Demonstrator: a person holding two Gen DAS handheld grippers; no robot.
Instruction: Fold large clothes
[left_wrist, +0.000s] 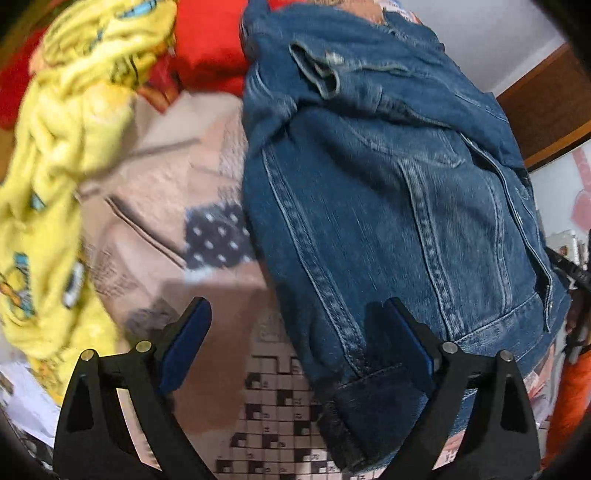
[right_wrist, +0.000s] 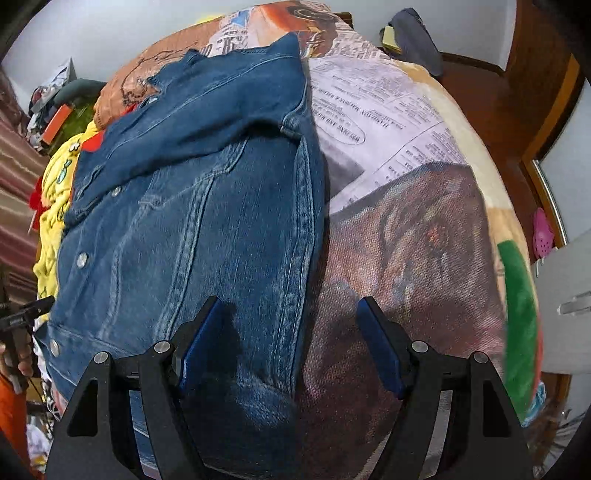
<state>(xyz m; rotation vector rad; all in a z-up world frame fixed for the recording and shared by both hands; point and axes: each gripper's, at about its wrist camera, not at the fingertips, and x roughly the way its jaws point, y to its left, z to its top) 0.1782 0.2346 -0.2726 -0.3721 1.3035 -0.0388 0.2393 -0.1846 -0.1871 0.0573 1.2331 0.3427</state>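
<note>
L gripper (left_wrist: 295, 339) was spread wide, both blue pads bare, nothing pinched; its right finger hung over the near hem corner of the blue denim jacket (left_wrist: 388, 206), its left finger over bare bedspread. R gripper (right_wrist: 290, 343) was also spread, nothing between the pads; its left finger sat above the jacket's near right edge and its right finger above the blanket. Whether either pad touched cloth, can't tell.

One denim jacket lay folded lengthwise on the bed, hem near, collar far, a sleeve laid across the chest; three metal snaps showed down its left edge in the R wrist view.

Surface: a bed under a newspaper-print fleece blanket (right_wrist: 388, 122) w/ text columns, a crossword grid at the near edge in the L wrist view, brownish picture panels, and a green and orange patch on the far-right side.

Left of the jacket: one crumpled yellow printed garment (left_wrist: 62, 155), and beyond it one red cloth (left_wrist: 207, 48).

Room: white walls, dark wood door and trim at right, wood floor, one pink clog-type shoe (right_wrist: 543, 232) by the right wall, a cluttered pile at far left. An orange sleeve (right_wrist: 13, 410) showed at the near-left edge.
</note>
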